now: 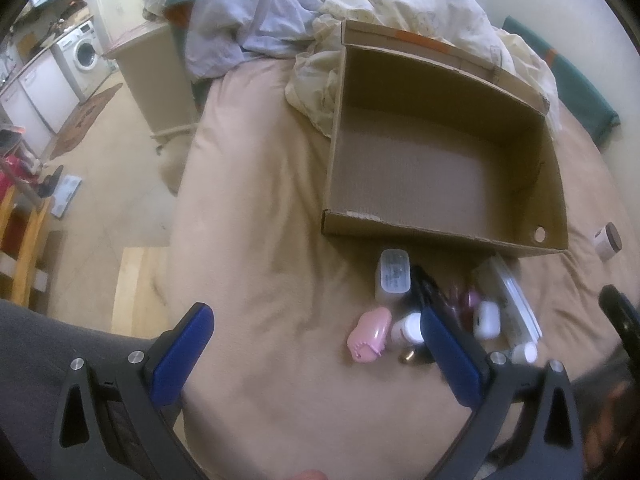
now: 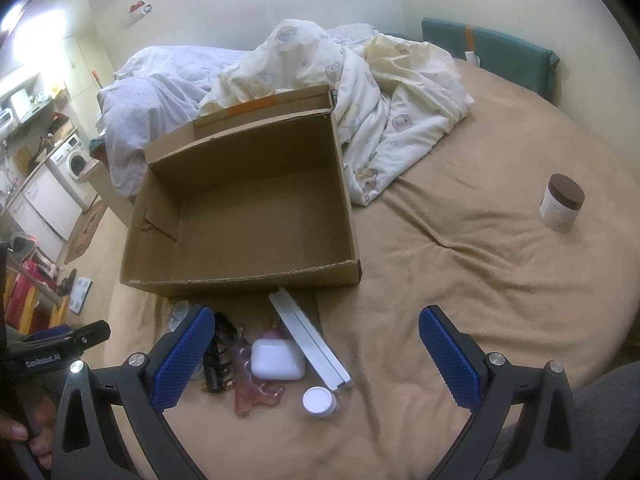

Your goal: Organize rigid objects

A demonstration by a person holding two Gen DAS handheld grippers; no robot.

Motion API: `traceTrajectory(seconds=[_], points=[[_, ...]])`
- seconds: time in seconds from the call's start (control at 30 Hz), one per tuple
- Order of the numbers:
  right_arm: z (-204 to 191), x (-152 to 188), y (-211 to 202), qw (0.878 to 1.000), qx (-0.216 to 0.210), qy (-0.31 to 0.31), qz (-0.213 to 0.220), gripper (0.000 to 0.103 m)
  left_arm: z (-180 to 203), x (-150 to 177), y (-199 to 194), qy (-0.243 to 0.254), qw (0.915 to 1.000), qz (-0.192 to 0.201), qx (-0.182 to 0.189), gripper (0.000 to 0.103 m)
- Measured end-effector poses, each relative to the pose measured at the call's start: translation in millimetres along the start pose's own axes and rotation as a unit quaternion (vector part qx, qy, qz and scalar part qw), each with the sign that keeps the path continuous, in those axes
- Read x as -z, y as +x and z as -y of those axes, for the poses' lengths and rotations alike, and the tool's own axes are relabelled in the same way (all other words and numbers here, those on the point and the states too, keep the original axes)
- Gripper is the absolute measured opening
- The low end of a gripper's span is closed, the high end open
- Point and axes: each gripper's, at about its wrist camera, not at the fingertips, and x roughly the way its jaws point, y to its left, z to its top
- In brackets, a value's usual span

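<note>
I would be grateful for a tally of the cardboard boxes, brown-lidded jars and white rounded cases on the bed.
cardboard box: 1
brown-lidded jar: 1
white rounded case: 1
Total: 3

A small one-room home was shown, with sleeping and washing areas sharing one space. A bed (image 2: 460,240) covered by a tan sheet was seen, with a rumpled bear-print duvet (image 2: 360,92) heaped at its far end and a green pillow (image 2: 508,52) against the wall. A front-loading washing machine (image 1: 82,54) was set beside white cabinets (image 1: 40,92), and a patterned doormat (image 1: 86,118) was laid on the floor.
</note>
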Motion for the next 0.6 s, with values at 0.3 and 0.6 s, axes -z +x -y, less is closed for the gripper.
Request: traceTrajectory(seconds=[0.3,0.6], points=[[0.2,0.1,-0.1,1.000,0.000,0.000,0.000,0.103,-0.4,0.8,0.9,0.000,1.0000,0.000,-0.003,0.103],[0.8,-0.2,-0.3,1.000,0.000,0.000,-0.001,0.103,0.0,0.6,1.6,0.003,1.0000,-0.005,0.000,0.103]])
